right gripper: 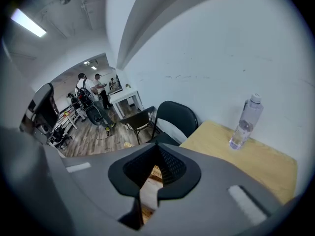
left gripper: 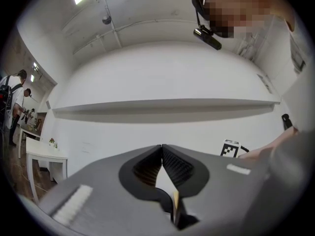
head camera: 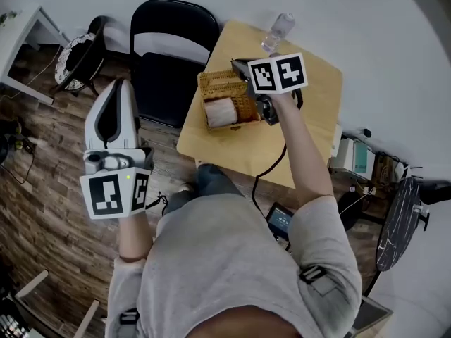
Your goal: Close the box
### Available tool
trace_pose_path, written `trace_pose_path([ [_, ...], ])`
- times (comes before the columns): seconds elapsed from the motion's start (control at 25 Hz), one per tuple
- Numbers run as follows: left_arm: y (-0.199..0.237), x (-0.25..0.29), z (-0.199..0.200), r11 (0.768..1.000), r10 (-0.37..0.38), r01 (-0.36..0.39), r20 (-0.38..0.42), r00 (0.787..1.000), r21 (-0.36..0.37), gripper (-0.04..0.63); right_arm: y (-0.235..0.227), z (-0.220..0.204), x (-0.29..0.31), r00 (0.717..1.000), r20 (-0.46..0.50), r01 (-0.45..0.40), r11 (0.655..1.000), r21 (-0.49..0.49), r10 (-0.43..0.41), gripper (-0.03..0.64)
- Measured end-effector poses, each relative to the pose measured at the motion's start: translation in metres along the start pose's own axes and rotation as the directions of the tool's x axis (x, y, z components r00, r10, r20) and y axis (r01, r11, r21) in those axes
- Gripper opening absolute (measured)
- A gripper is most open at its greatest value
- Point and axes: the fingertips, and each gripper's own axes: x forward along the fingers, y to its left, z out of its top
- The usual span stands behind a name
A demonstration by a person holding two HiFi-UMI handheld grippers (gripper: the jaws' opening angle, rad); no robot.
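Box [head camera: 224,98] sits on the bench [head camera: 310,118], wicker, not closed: woven lid panel stands at its far side and something white shows inside the near half. Right tongs [right gripper: 158,145] are at the box's right edge, reaching over its far-right corner. Their tips are together with nothing pinched, and the wicker and white contents show only through the gap below the tips, so no grip on the box. Left tongs [left gripper: 161,147] are well off to the box's left, off the bench and over the wood floor, aimed at a white wall; their tips also meet and hold nothing. A clear bottle [head camera: 278,32] stands upright beyond the box on its right, near the bench's far corner, apart from the box. A black folding chair [head camera: 169,48] is just left of the box, against the bench edge. A black cable [head camera: 271,164] runs from the right tongs on the near side of the box and drops over the bench's near edge.
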Motion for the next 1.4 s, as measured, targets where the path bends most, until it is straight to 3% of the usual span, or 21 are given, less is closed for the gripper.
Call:
trace_pose_path([
  [0.72, -0.017, -0.036, 0.004, 0.997, -0.081, 0.081, 0.002, 0.997, -0.013, 0.058, 0.027, -0.074, -0.031, 0.999, 0.001, 0.039, 0.998, 0.055, -0.04, 0.014],
  [1.4, -0.018, -0.061, -0.002, 0.995, -0.101, 0.101, -0.016, 0.995, -0.02, 0.058, 0.032, -0.134, -0.027, 0.997, -0.008, 0.073, 0.99, 0.122, -0.072, 0.014],
])
